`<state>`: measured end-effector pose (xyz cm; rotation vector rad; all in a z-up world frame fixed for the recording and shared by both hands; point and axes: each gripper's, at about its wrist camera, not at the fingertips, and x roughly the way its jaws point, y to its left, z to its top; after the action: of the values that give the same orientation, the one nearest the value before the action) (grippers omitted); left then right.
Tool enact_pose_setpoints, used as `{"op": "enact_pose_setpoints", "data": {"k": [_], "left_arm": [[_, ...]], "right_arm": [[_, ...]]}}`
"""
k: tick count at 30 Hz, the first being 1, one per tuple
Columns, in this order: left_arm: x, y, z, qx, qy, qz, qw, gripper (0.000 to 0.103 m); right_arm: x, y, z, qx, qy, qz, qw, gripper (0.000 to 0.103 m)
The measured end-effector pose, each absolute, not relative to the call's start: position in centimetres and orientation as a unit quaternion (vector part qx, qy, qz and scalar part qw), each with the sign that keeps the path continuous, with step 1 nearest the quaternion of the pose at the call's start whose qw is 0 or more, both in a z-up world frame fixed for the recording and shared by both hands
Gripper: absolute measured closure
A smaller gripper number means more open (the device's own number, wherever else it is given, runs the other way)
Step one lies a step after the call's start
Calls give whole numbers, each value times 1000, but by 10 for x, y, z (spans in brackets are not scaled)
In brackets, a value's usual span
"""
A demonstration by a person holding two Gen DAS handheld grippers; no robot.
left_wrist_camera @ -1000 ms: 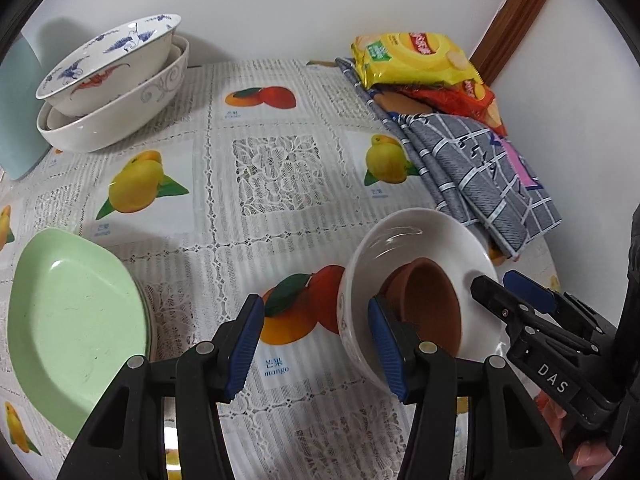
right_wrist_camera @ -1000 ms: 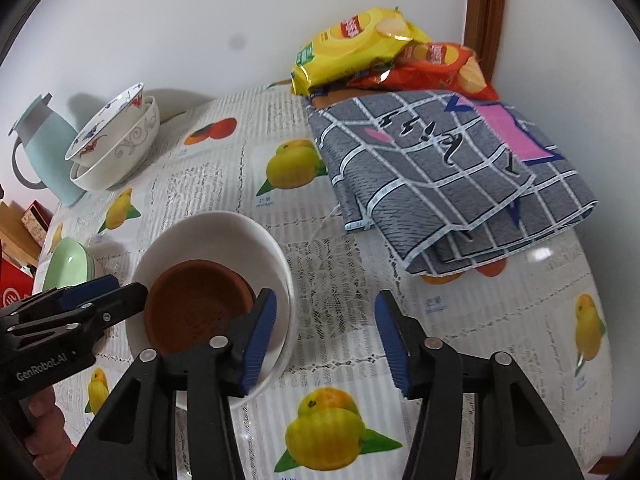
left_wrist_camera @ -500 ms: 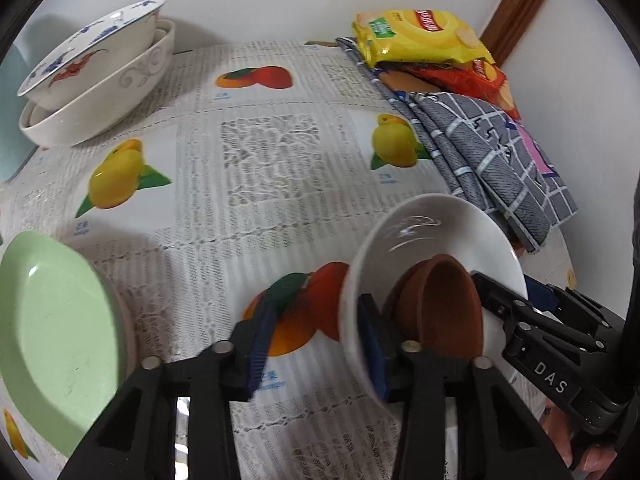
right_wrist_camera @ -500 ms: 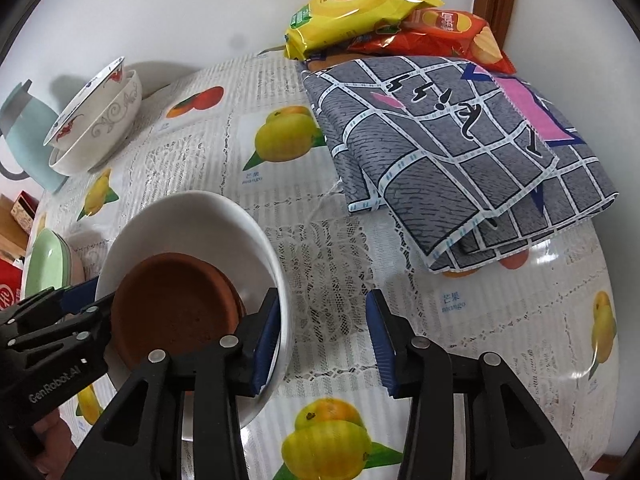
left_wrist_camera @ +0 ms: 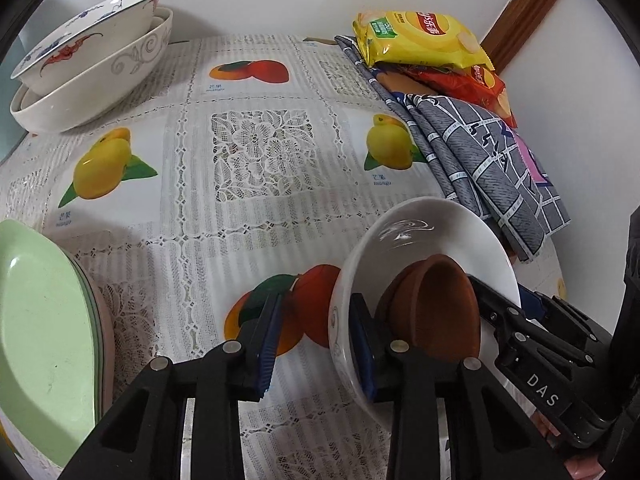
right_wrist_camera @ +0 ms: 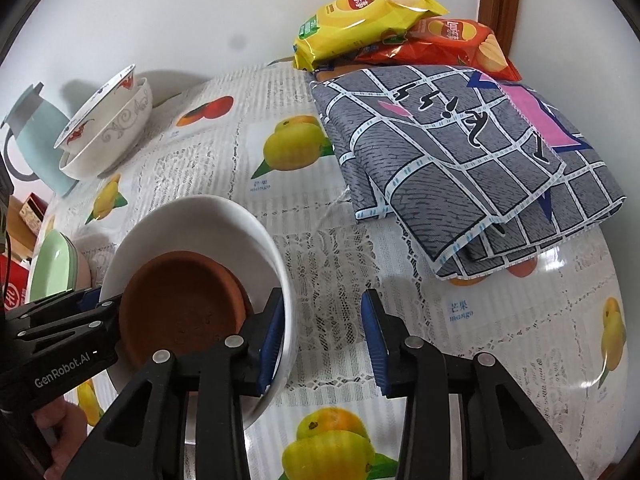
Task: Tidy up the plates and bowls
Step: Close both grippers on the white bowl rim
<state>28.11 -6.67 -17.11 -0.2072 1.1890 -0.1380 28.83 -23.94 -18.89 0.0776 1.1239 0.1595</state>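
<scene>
White bowl (left_wrist_camera: 424, 236) – both tools' jaws narrowed, rim straddled.

White bowl (left_wrist_camera: 420, 236) w/ brown dish (left_wrist_camera: 436, 304) inside, tilted, above tablecloth

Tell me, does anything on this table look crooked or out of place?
Yes. The patterned bowl sits tilted inside the white bowl at the back. The folded grey cloth and two snack bags lie among the dishes. Nothing looks spilled or broken.
</scene>
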Motion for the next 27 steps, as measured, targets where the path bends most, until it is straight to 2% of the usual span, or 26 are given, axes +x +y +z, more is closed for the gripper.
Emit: {"op": "enact_pose_setpoints", "data": {"k": [9, 11, 16, 17, 27], "left_arm": [[286, -64, -174, -109, 565, -75, 814, 72], [285, -64, -173, -112, 561, -76, 816, 73], [283, -72, -171, -95, 549, -93, 825, 88], [283, -74, -171, -93, 548, -96, 826, 92], [281, -79, -170, -88, 541, -88, 832, 92]], "right_arm": [[291, -241, -189, 60, 536, 80, 838, 68], [291, -240, -190, 63, 537, 89, 836, 79], [289, -226, -187, 39, 529, 92, 843, 95], [288, -225, -186, 36, 527, 90, 844, 95], [292, -230, -187, 64, 542, 89, 833, 93]]}}
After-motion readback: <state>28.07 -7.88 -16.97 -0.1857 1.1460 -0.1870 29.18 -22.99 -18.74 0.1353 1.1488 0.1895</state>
